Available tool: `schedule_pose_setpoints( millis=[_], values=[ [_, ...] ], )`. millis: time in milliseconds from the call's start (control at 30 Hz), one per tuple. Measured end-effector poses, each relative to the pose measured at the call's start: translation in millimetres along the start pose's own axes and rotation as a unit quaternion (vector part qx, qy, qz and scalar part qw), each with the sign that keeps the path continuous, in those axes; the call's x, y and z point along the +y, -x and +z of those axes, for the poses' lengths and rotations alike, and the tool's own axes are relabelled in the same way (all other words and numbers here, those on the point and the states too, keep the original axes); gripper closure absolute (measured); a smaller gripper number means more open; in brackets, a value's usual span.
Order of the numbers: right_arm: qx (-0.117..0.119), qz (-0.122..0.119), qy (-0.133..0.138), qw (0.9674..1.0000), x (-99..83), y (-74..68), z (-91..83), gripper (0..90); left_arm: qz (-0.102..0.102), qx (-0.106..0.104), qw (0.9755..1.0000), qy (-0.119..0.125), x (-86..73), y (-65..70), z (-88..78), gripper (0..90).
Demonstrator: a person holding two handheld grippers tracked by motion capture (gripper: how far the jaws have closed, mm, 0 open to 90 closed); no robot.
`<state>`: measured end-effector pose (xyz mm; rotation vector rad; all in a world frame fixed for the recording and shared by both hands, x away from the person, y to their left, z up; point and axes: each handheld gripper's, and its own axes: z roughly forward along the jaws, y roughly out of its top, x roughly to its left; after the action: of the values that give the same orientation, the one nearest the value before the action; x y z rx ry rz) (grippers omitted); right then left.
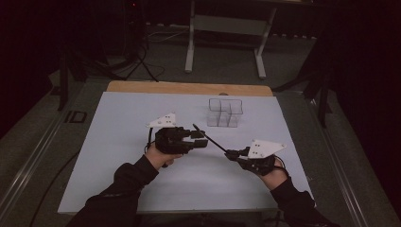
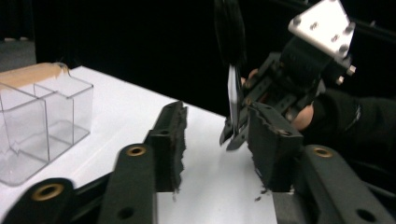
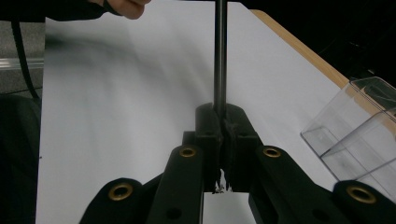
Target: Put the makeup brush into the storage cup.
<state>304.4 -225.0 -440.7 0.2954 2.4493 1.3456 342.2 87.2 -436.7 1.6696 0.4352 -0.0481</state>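
Note:
My right gripper (image 1: 231, 154) is shut on the low end of a thin black stick (image 1: 210, 138), which slants up and left toward my left gripper (image 1: 201, 138). In the right gripper view the stick (image 3: 220, 56) rises straight from the closed jaws (image 3: 223, 126). My left gripper (image 2: 217, 144) is open, with nothing between its jaws. Just past its right jaw the stick (image 2: 233, 93) stands upright in the right gripper (image 2: 232, 135). I cannot tell whether the stick touches the left jaw.
A clear plastic box with several compartments (image 1: 225, 112) stands on the white sheet (image 1: 123, 142) toward the back, also seen as the box (image 2: 42, 126) and the box (image 3: 359, 130). A wooden table edge (image 1: 189, 88) runs behind. Beyond it stands a metal frame (image 1: 224, 28).

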Motion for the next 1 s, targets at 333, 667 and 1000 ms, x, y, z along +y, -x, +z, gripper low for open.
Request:
schedule_pose_setpoints(
  millis=[333, 667, 1000],
  values=[
    [0.009, -0.004, -0.014, 0.9999, -2.5, -0.9, 5.0, 85.8, -0.01, -0.041, 0.9991, 0.006, 6.8, -0.4, 3.7, 83.8],
    [0.014, 0.02, -0.008, 0.9997, -7.5, 2.4, 6.8, 75.6, 0.012, -0.039, 0.9991, -0.013, 16.9, 4.5, 8.6, 86.3],
    [-0.002, 0.051, -0.005, 0.9987, -8.6, 4.8, 5.0, 42.1, 0.041, -0.007, 0.998, -0.048, 29.0, 6.1, 9.7, 86.5]
  ],
)
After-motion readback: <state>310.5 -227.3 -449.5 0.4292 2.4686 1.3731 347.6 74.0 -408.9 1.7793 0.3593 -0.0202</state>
